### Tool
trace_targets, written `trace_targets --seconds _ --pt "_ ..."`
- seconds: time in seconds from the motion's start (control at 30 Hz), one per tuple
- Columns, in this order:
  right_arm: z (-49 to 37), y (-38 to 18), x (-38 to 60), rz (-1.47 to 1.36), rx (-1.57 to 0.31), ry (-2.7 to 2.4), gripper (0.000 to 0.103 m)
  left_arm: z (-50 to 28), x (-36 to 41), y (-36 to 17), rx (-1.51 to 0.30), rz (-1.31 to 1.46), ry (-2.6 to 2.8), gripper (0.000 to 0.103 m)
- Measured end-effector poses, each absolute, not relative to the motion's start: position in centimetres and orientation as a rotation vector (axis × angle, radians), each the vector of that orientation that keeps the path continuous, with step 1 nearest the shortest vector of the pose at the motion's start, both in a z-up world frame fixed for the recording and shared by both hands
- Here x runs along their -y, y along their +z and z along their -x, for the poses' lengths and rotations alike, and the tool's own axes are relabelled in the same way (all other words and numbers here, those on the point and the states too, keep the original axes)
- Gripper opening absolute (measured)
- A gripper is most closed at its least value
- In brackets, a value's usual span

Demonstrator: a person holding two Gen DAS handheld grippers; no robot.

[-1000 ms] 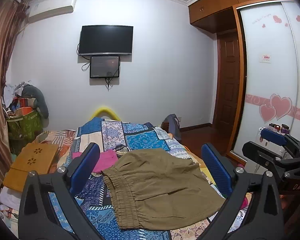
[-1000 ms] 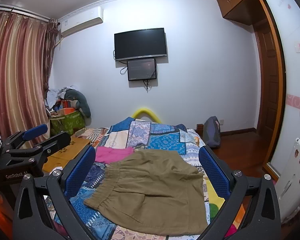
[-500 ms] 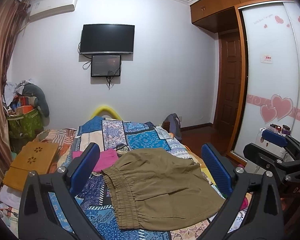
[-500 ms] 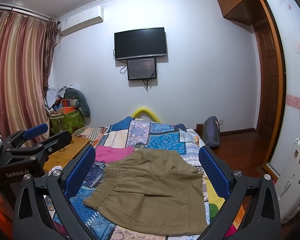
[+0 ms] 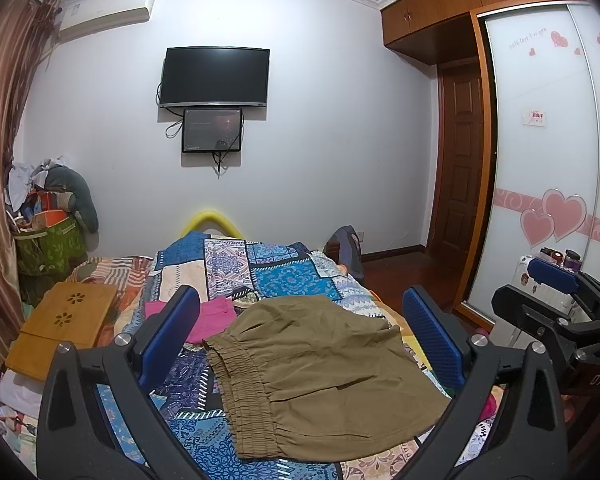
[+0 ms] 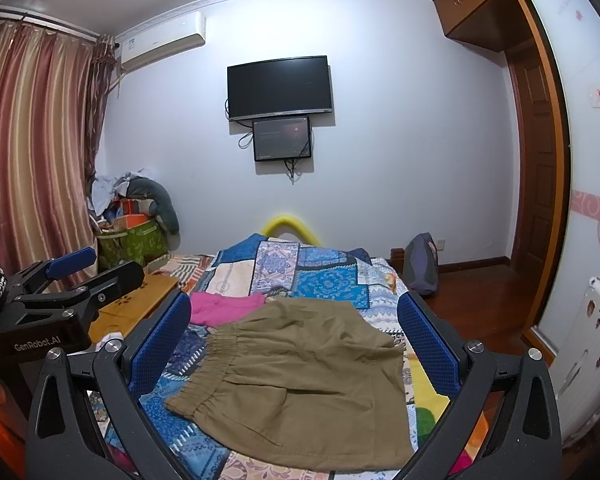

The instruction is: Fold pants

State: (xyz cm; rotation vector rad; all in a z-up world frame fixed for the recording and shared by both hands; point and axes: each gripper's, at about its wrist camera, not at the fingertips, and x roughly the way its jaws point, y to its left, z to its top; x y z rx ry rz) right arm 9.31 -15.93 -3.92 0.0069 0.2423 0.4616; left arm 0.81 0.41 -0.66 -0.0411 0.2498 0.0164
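Olive-brown pants (image 5: 324, 372) lie folded flat on the patchwork bedspread (image 5: 284, 276), elastic waistband toward the left. They also show in the right wrist view (image 6: 308, 384). My left gripper (image 5: 300, 320) is open and empty, held above the near side of the pants. My right gripper (image 6: 296, 324) is open and empty, also above the pants. Each gripper shows at the edge of the other's view: the right one (image 5: 556, 300) and the left one (image 6: 72, 276).
A pink garment (image 5: 208, 320) lies just beyond the pants. A wooden lap tray (image 5: 60, 328) sits on the bed's left. A green basket of clutter (image 5: 44, 240) stands by the curtain. A backpack (image 6: 420, 264) stands on the floor at the right, near the wardrobe door (image 5: 540, 160).
Both grippers have shifted only slightly; the pants lie as before. Both stay open and empty.
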Motion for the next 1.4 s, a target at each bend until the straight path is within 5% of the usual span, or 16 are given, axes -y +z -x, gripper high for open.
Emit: trace_targets --seconds 1.4 --pt "-12.2 -5.8 17.4 -0.027 -0.317 0.415 0.103 -6.3 -0.7 -3.8 -0.391 0.036 -0.008 0.103"
